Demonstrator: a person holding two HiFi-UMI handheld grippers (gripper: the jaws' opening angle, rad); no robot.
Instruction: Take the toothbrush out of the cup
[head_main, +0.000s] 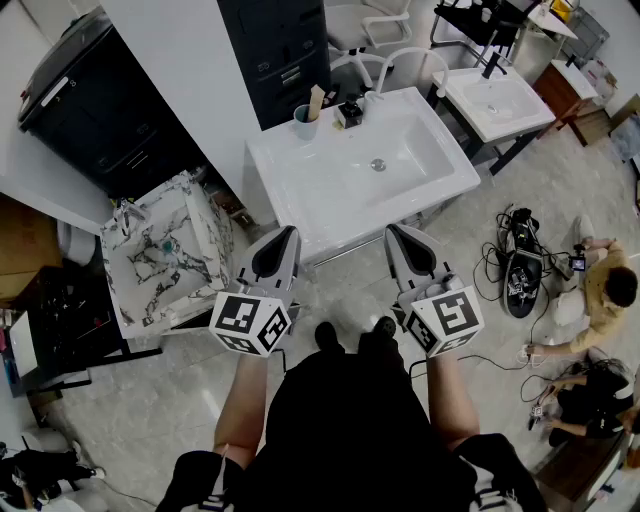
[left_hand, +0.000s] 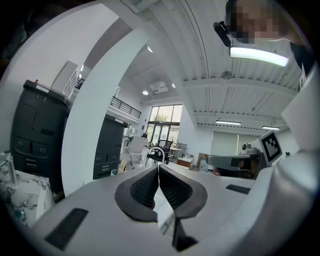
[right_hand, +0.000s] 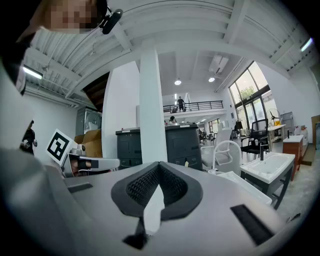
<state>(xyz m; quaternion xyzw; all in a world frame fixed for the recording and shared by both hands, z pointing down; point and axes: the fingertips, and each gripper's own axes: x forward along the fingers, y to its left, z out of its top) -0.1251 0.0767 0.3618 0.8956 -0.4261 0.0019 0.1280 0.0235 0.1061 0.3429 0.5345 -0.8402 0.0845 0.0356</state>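
Observation:
A blue-grey cup (head_main: 304, 124) stands at the back left corner of the white washbasin (head_main: 300, 190), with a pale toothbrush (head_main: 316, 101) upright in it. My left gripper (head_main: 287, 235) and right gripper (head_main: 394, 232) hover side by side before the basin's front edge, well short of the cup. Both are shut with nothing between the jaws. In the left gripper view the dark ribbed pads (left_hand: 145, 187) meet at the gripper (left_hand: 158, 168) tip, and the cup (left_hand: 114, 172) shows small, far off to the left. The right gripper (right_hand: 159, 165) also shows its pads pressed together.
A small black object (head_main: 350, 113) sits beside the tap on the basin's back rim. A marble-patterned basin (head_main: 150, 290) stands to the left, a second white basin (head_main: 470, 110) at the back right. Black cabinets (head_main: 285, 50) and white chairs (head_main: 395, 55) lie behind. People (head_main: 605, 295) and cables (head_main: 520, 265) occupy the floor at right.

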